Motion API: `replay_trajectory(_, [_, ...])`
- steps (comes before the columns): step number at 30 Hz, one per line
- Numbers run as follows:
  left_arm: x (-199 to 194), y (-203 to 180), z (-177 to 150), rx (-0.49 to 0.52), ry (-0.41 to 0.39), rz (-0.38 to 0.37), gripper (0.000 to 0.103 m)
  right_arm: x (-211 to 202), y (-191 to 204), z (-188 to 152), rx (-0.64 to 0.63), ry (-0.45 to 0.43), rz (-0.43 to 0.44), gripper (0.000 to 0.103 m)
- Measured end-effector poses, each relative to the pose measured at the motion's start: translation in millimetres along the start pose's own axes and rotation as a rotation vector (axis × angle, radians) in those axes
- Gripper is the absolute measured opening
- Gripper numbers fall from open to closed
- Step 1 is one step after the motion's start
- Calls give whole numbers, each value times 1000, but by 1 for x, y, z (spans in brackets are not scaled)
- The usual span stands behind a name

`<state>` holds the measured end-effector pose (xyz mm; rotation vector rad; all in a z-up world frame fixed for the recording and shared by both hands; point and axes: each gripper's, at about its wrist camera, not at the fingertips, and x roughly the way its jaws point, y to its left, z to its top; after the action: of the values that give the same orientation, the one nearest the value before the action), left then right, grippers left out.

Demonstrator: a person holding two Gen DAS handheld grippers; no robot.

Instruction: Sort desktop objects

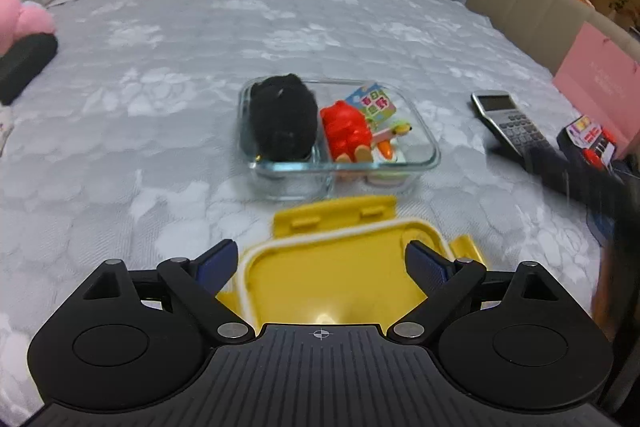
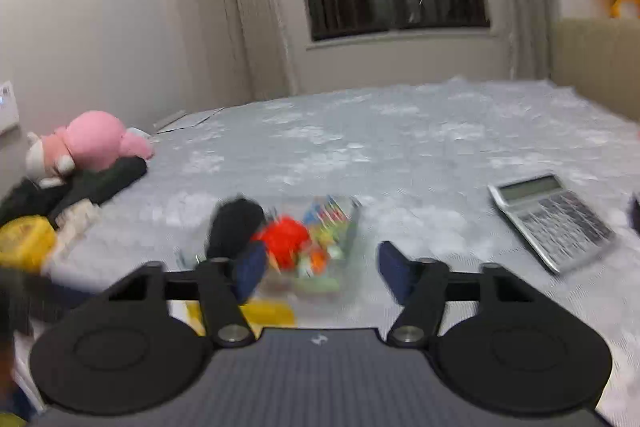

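A two-compartment glass container (image 1: 428, 147) sits mid-bed. Its left half holds a black fuzzy object (image 1: 282, 119); its right half holds a red toy (image 1: 346, 131), a colourful card (image 1: 376, 103) and small bits. A yellow lid (image 1: 340, 267) lies upside down in front of it. My left gripper (image 1: 322, 259) stands open just above the lid, its pads clear of it. In the blurred right wrist view, my right gripper (image 2: 322, 273) is open and empty, above and in front of the container (image 2: 352, 227), with the red toy (image 2: 286, 239) showing between the fingers.
A calculator (image 1: 508, 123) lies right of the container, with a pink box (image 1: 600, 87) and a small black-and-red box (image 1: 588, 143) beyond it. A pink plush (image 2: 92, 143) and a black case (image 2: 108, 179) sit far left. The grey floral bedspread (image 1: 240, 27) stretches behind.
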<state>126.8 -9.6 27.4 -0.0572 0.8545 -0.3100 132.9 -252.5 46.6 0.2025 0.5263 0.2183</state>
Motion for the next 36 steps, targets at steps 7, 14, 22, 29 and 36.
replay_trajectory(7, [-2,1,-17,-11,27,-88,97,124,-6,75,-10,257,-47,28])
replay_trajectory(14, [3,9,-24,-13,36,-83,98,184,14,59,-51,321,-81,23])
replay_trajectory(22, [8,27,-26,-91,53,-100,98,206,17,46,-39,412,-117,15])
replay_trajectory(29, [8,23,-27,-89,54,-114,99,191,12,55,13,377,-84,16])
replay_trajectory(36, [9,18,-28,-71,63,-95,99,203,34,61,-51,397,-81,16])
